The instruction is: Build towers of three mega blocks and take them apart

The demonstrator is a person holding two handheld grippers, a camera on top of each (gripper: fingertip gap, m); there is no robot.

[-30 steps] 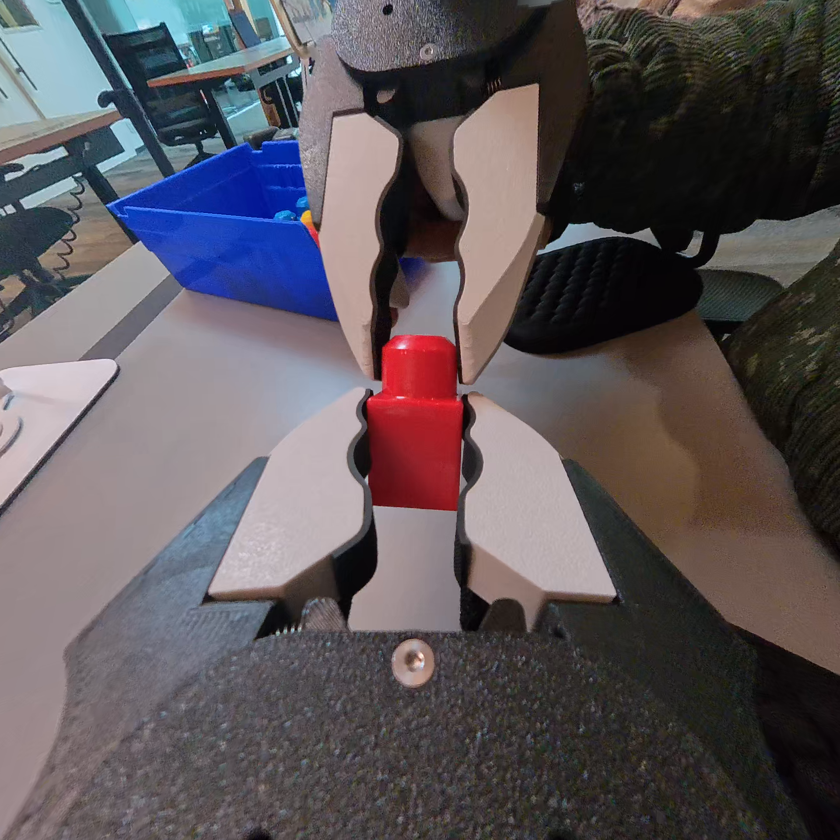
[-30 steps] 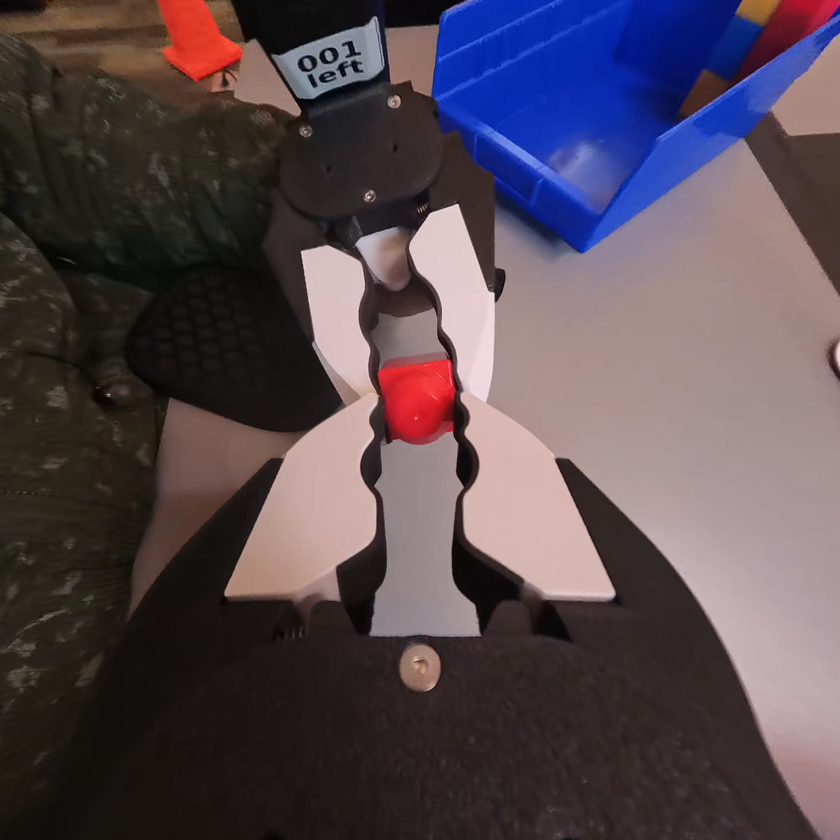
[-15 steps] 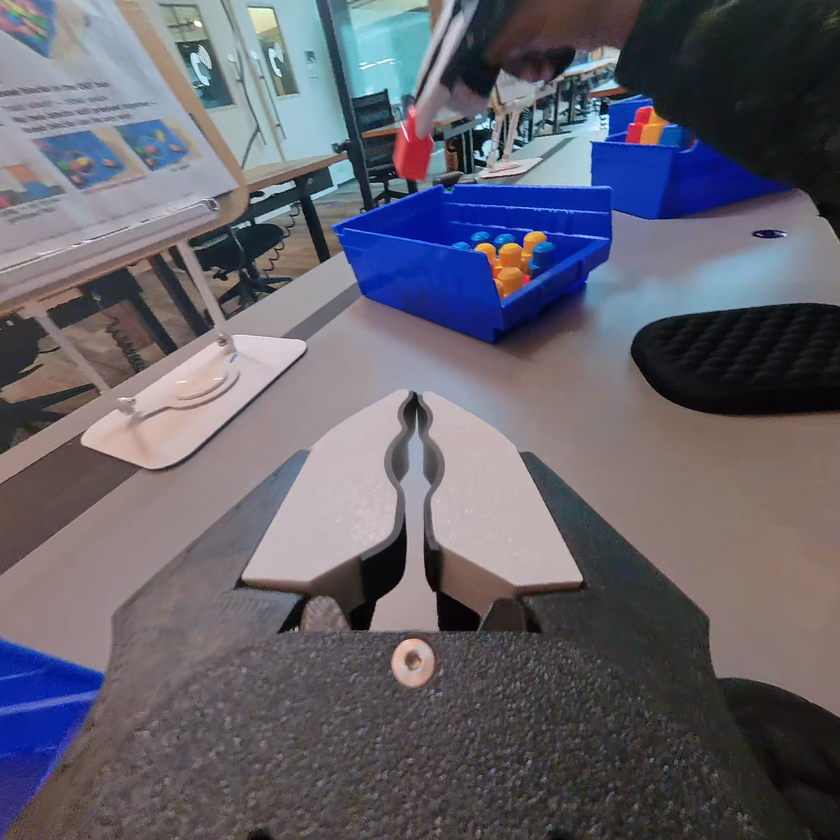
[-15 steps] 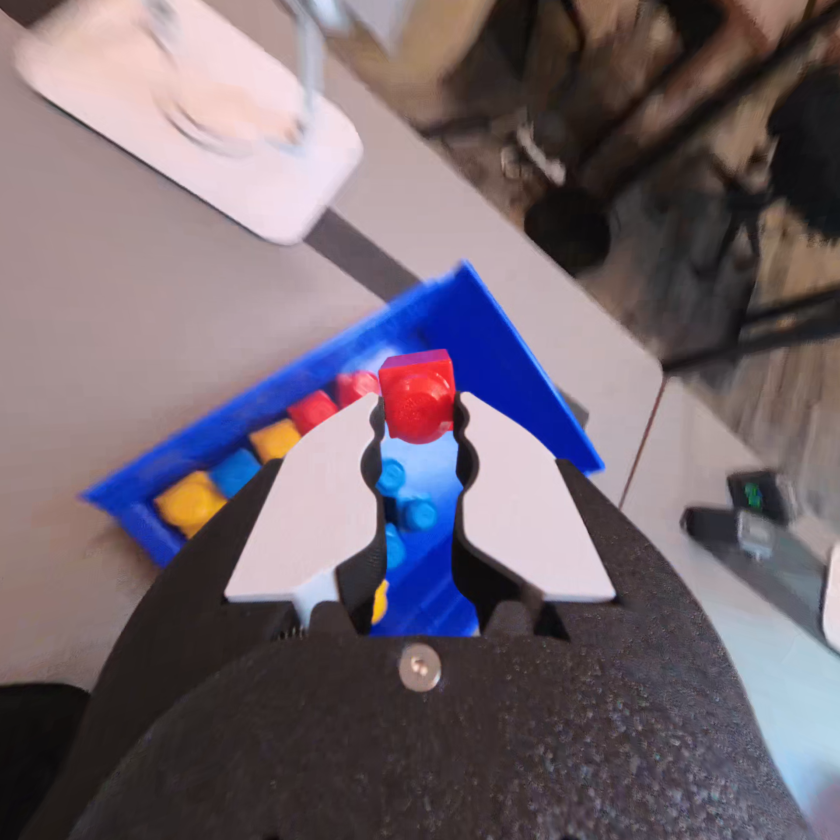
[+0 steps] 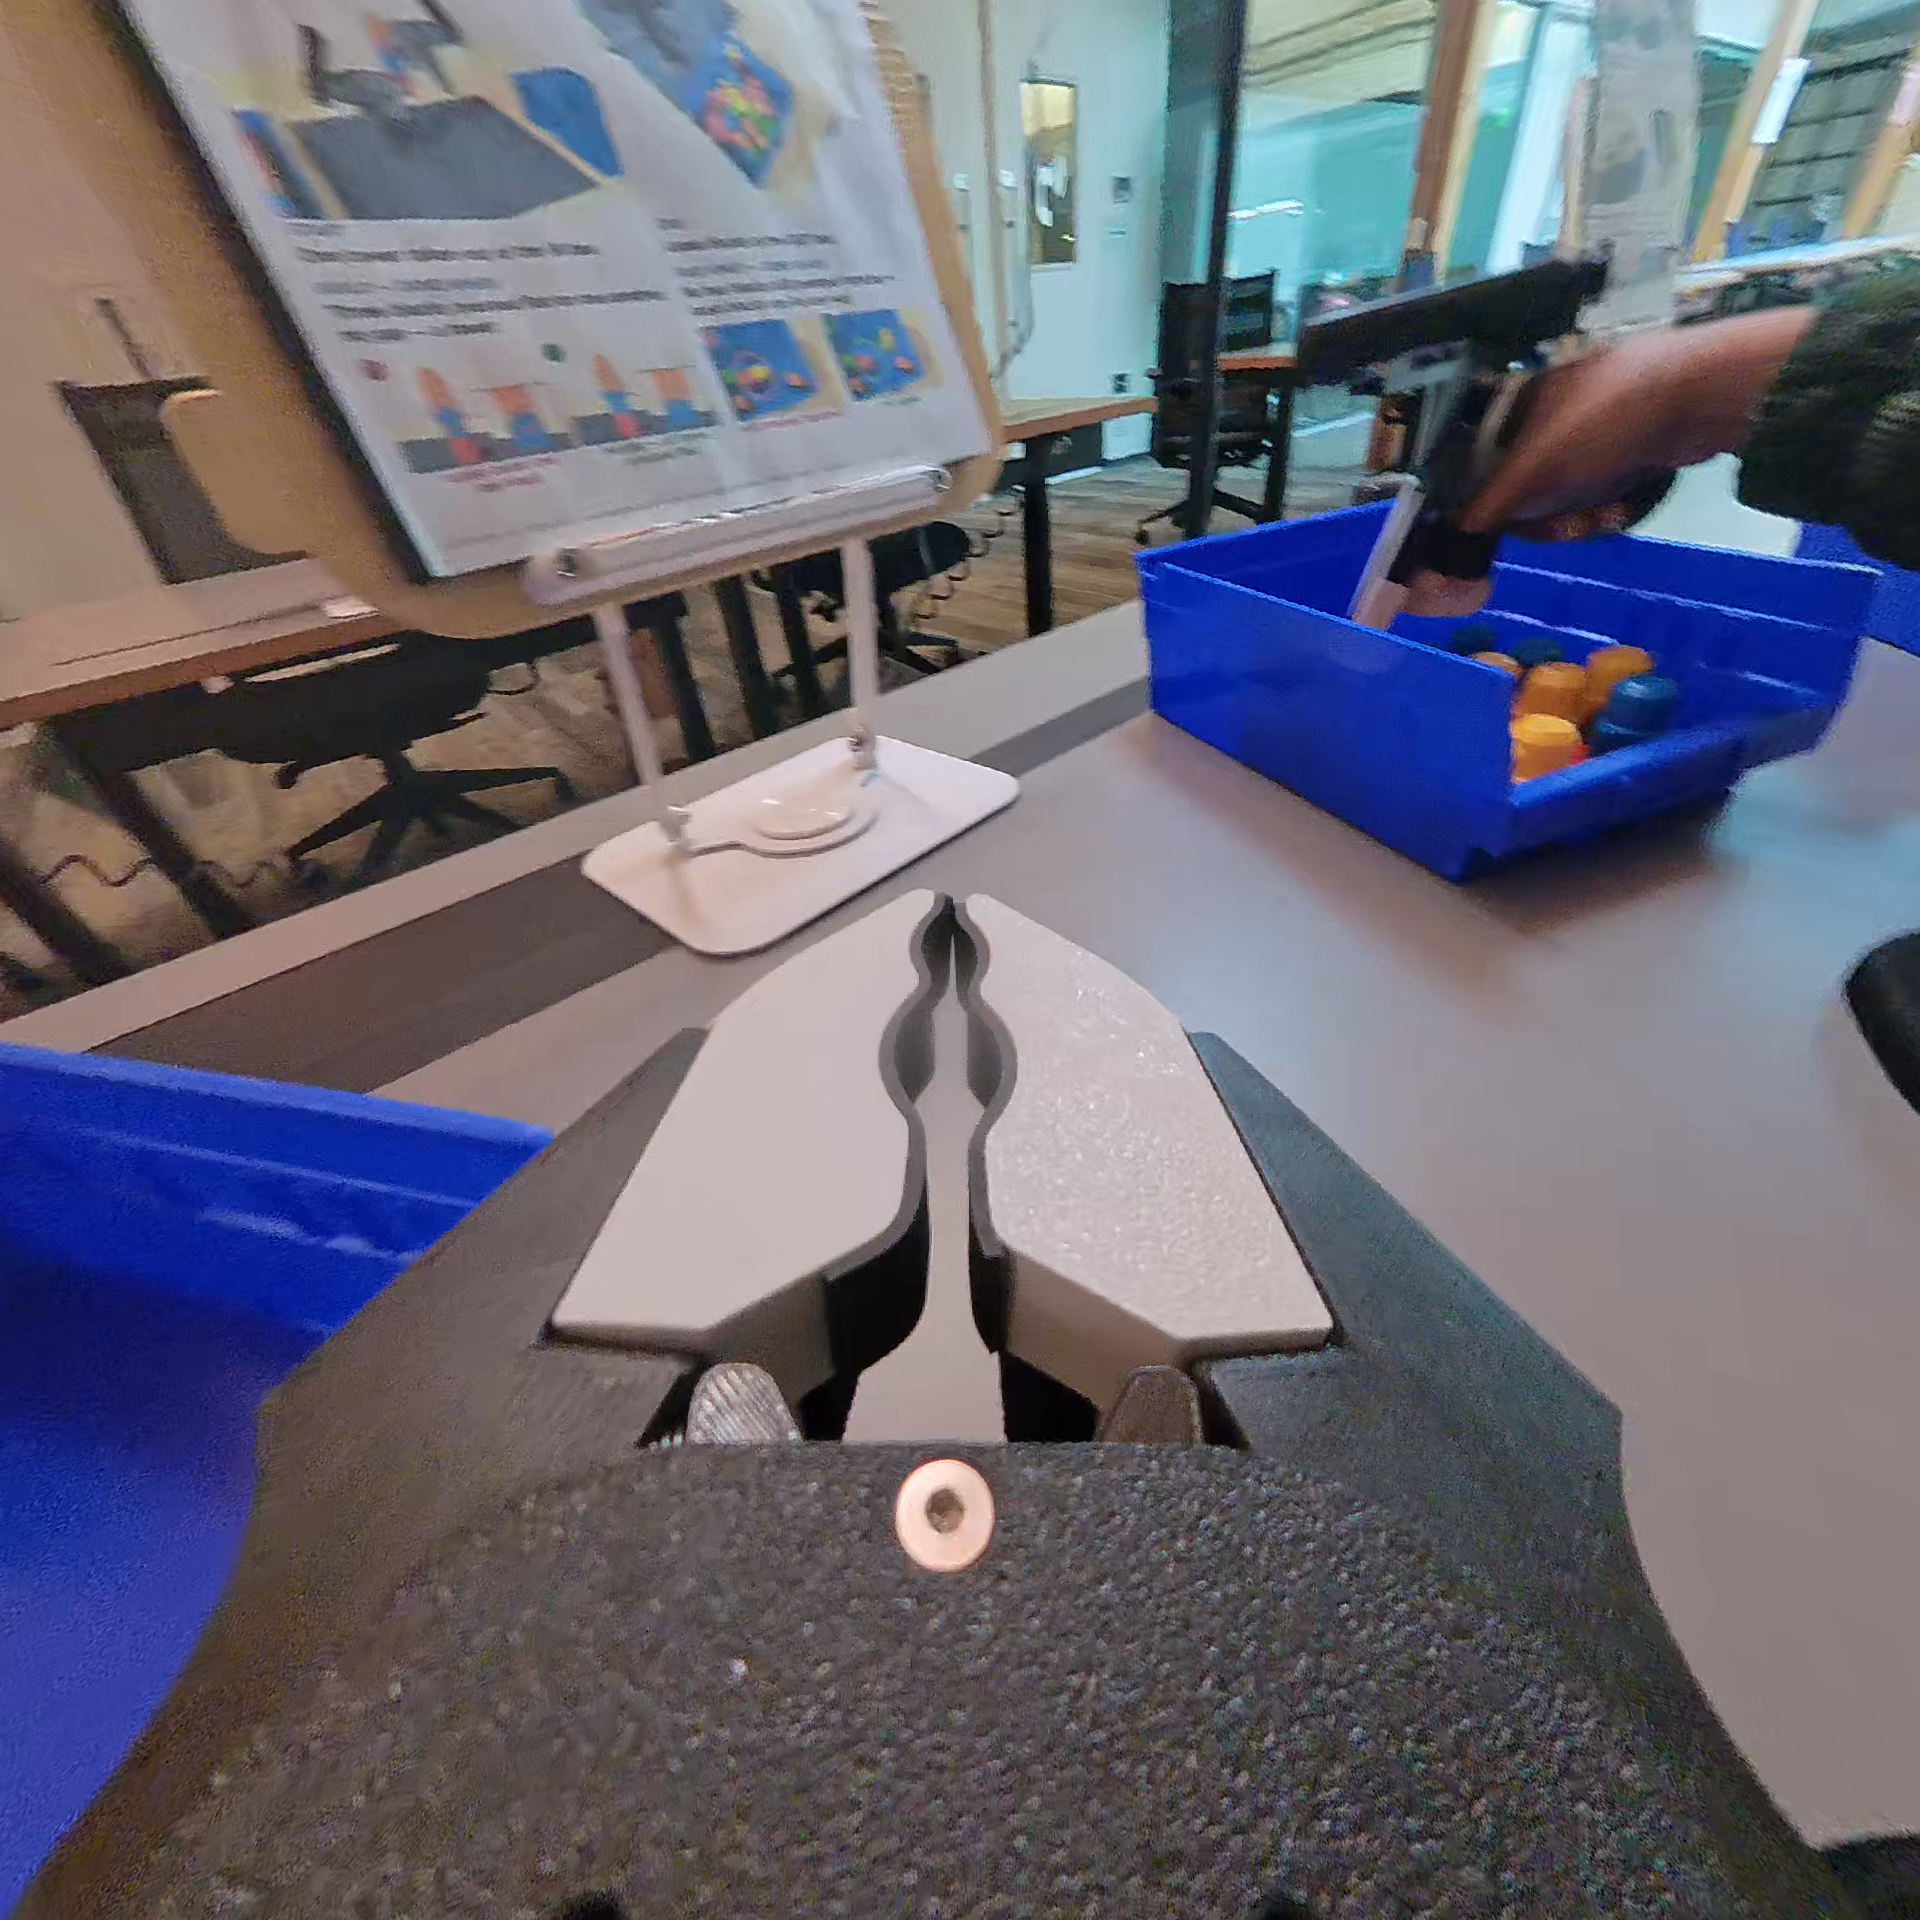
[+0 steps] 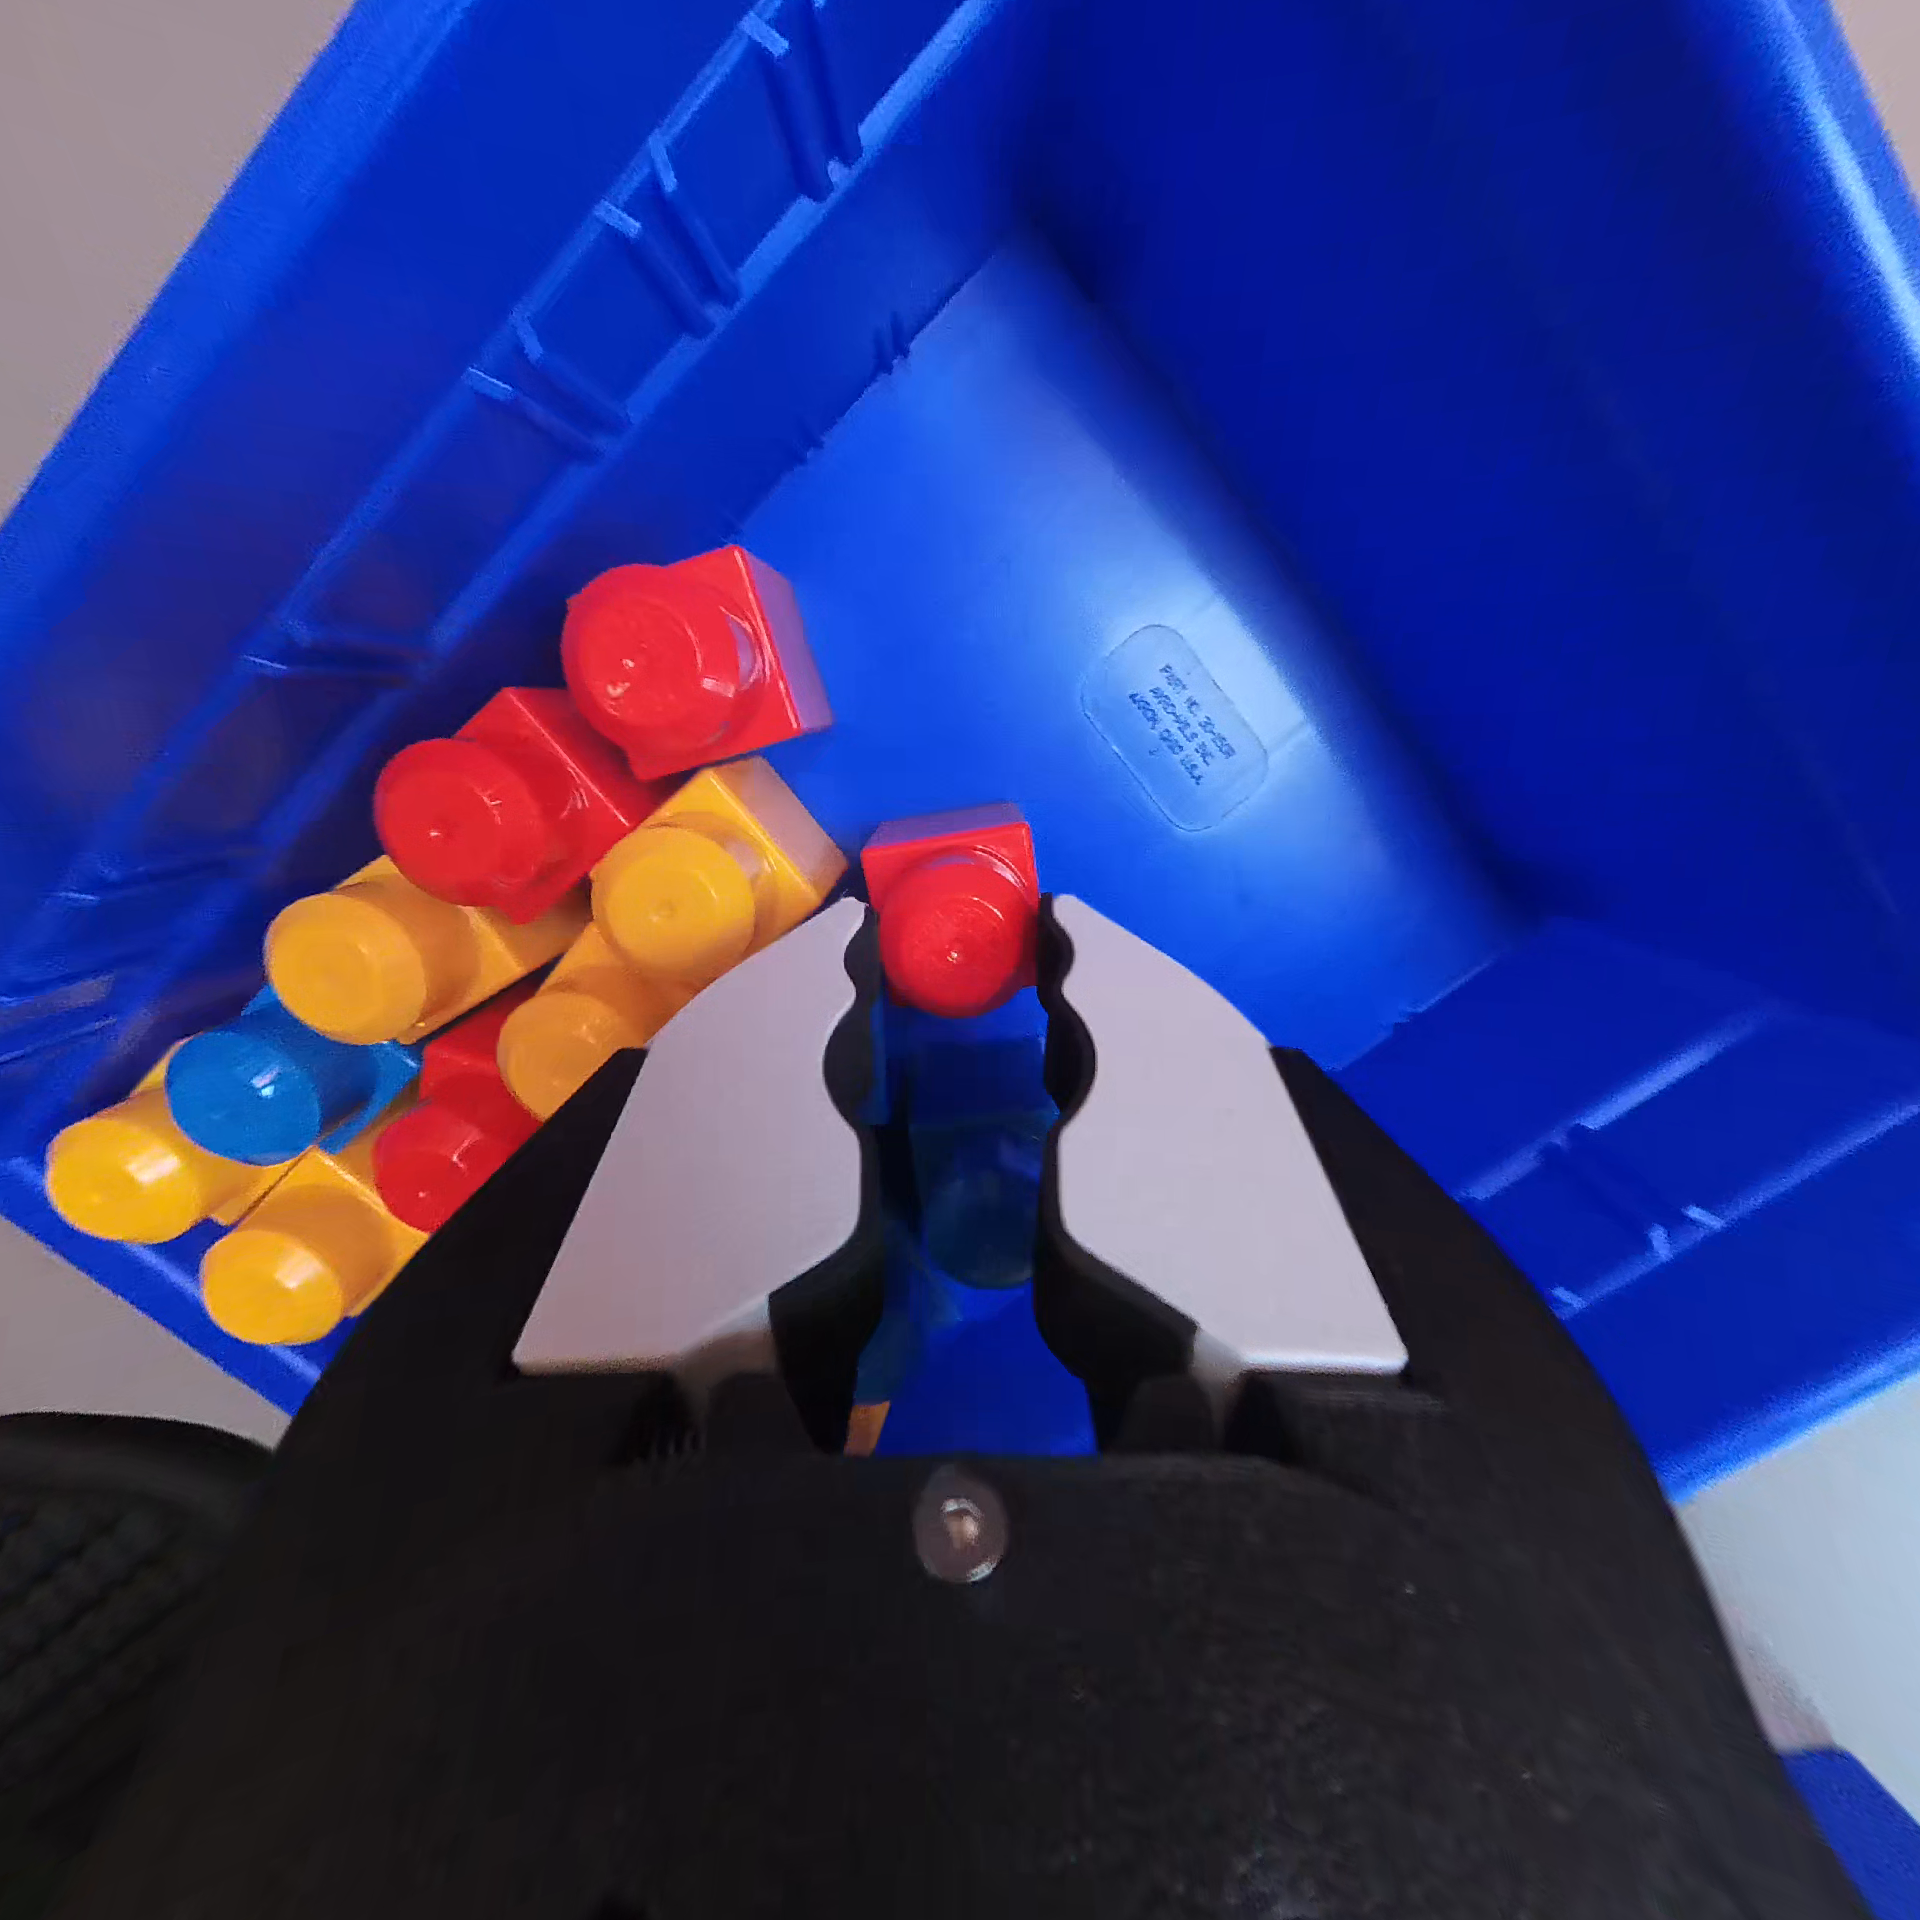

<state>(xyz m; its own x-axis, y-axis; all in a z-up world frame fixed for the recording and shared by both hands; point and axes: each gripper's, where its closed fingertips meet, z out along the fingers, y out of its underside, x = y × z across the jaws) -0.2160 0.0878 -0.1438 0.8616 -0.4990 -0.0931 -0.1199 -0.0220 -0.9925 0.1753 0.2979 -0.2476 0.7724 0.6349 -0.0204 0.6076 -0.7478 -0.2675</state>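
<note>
My right gripper (image 6: 951, 914) is shut on a red mega block (image 6: 956, 914) by its stud and holds it inside a blue bin (image 6: 1351, 520), just right of a pile of red, yellow and blue blocks (image 6: 499, 935). In the left wrist view that same bin (image 5: 1351, 717) stands at the far right of the grey table (image 5: 1351, 1091), with the right gripper (image 5: 1382, 592) reaching down into it. My left gripper (image 5: 951, 920) is shut with nothing between its pads and hovers over the table, away from the blocks.
A white stand (image 5: 800, 831) holding an instruction sheet (image 5: 582, 260) is at the table's far edge. Another blue bin (image 5: 156, 1247) sits at the near left. A black pad (image 5: 1891, 1008) lies at the right edge. Office chairs and desks stand beyond the table. The tips of one gripper are about 45 centimetres away from the tips of the other.
My left gripper let go of the red block, shut on air and swung left. My right gripper carried the red block from the table up and down into the bin.
</note>
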